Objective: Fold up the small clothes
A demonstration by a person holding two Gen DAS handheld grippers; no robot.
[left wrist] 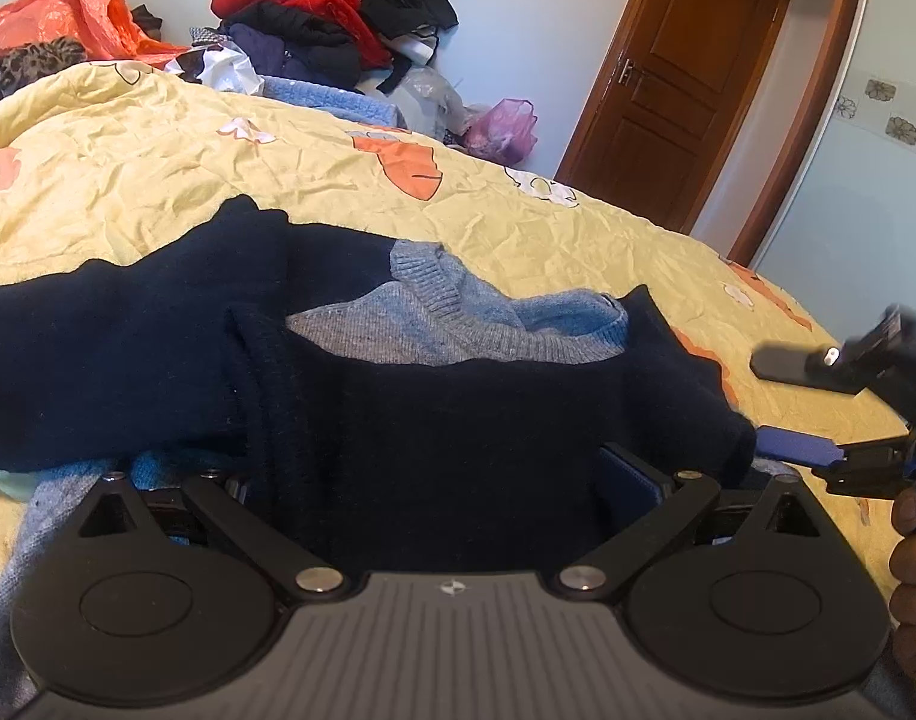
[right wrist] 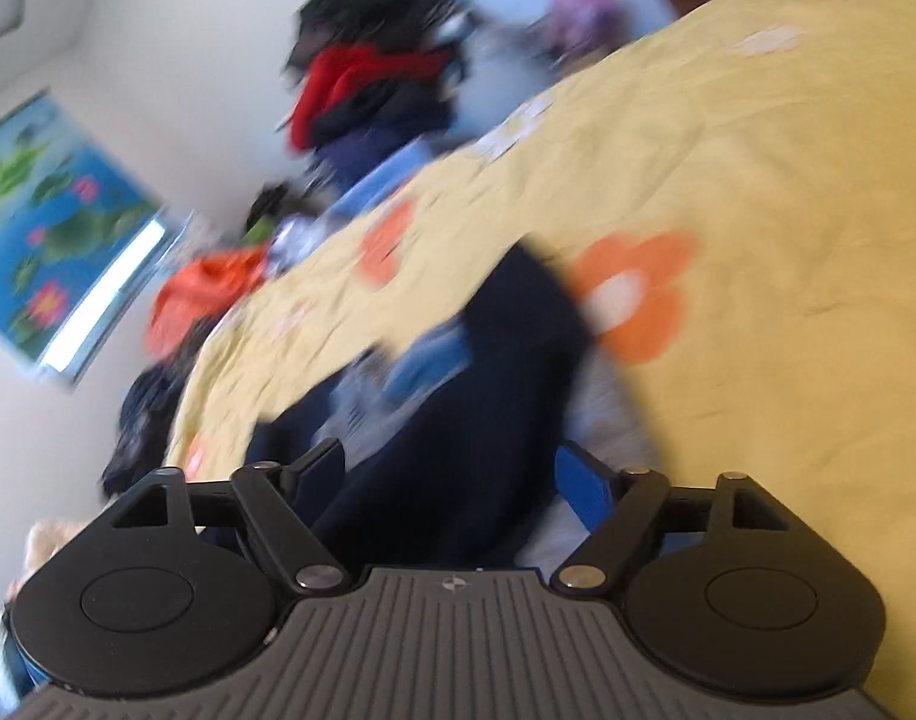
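Nearest, in the left wrist view: left gripper (left wrist: 452, 480) spread wide, dark navy sweater (left wrist: 434, 420) bunched between the fingers; whether pinched or merely draped there, cannot tell. Same garment lying across the yellow flowered bed (left wrist: 158, 180), a grey-blue knit panel (left wrist: 458, 330) showing at the neckline, one sleeve (left wrist: 98, 348) trailing off to the left.

At the right edge: right gripper (left wrist: 799, 414) standing apart from the cloth, parted wide, nothing between its fingers, a hand (left wrist: 913, 576) below it. Right wrist view heavily blurred, so no finer detail there.

Likely trouble:
- Loose, thick knit slipping out of a wide-open left gripper, undoing the fold.
- Trailing sleeve dragging and leaving a lopsided bundle.
- Fast swing of the right gripper snagging the knit or catching the bed cover along with the sweater.

Farther back: heap of red and black clothes (left wrist: 338, 12), an orange bag (left wrist: 80, 24), a wooden door (left wrist: 685, 78).
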